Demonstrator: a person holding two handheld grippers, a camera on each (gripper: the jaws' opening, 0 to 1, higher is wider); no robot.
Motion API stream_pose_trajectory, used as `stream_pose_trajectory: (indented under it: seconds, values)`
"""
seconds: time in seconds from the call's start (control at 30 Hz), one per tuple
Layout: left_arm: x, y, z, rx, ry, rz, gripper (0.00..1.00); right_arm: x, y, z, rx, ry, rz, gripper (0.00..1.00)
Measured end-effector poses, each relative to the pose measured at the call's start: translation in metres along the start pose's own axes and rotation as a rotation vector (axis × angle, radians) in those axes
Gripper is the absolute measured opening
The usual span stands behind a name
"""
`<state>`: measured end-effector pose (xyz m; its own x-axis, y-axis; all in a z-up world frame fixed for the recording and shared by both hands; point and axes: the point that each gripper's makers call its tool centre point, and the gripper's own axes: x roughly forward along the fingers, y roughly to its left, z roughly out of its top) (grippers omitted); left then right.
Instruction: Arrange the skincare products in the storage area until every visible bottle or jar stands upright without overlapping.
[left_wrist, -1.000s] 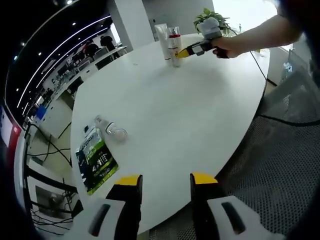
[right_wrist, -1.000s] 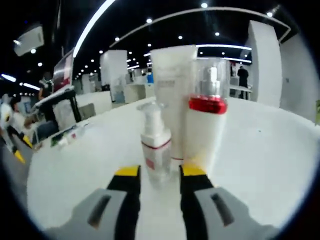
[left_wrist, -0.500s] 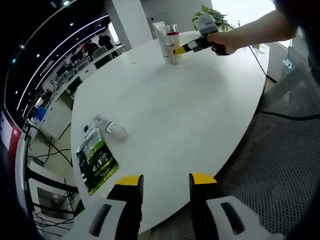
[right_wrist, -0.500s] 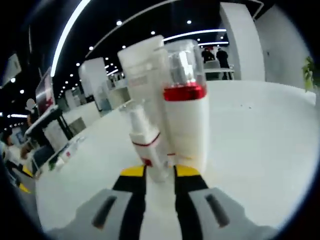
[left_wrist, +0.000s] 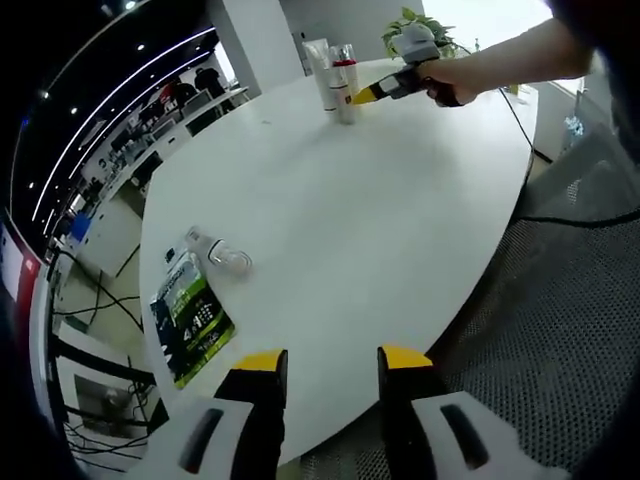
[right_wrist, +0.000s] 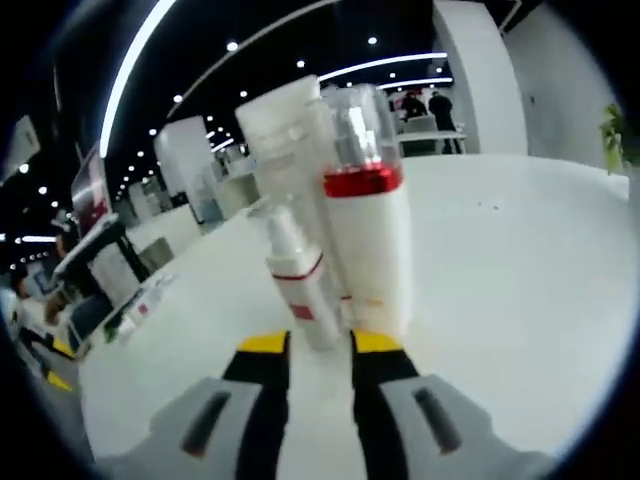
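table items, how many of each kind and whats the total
Standing bottles and tubes: 3 (small pump bottle, red-collared bottle, white tube)
Bottles lying down: 1 (clear bottle)
Flat packets: 1 (green packet)
Total: 5

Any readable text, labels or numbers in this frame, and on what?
None can be read.
Green-and-black packet: print too small.
White tube: faint, blurred lettering.
Small pump bottle: red band, no legible words.
Red-collared bottle: nothing legible.
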<state>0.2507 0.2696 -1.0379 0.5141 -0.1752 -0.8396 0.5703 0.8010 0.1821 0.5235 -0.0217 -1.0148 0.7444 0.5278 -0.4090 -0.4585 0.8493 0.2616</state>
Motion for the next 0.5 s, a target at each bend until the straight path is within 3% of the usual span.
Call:
stream_pose_trajectory:
  seconds: [0.17,0.3,0.43,0.5]
  values:
    - [0.001,0.0,0.0,0.009,0.01,-0.002,0.37,-0.027,0.026,-0.008,0.032,0.01,0.052,0.27]
    - [0.0,0.001,0.0,0.031,0.016,-0.01,0.28,-0.054,0.053,-0.018,0.041,0.022,0.109,0.28]
    - [0.0,0.0,0.005,0.001,-0.004,-0.019,0.37,-0.077,0.074,-0.025,0.04,0.018,0.151,0.28]
    - [0.002,-0.006,0.004,-0.012,0.026,-0.045,0.42,-0.09,0.083,-0.026,0.038,0.011,0.165,0.28]
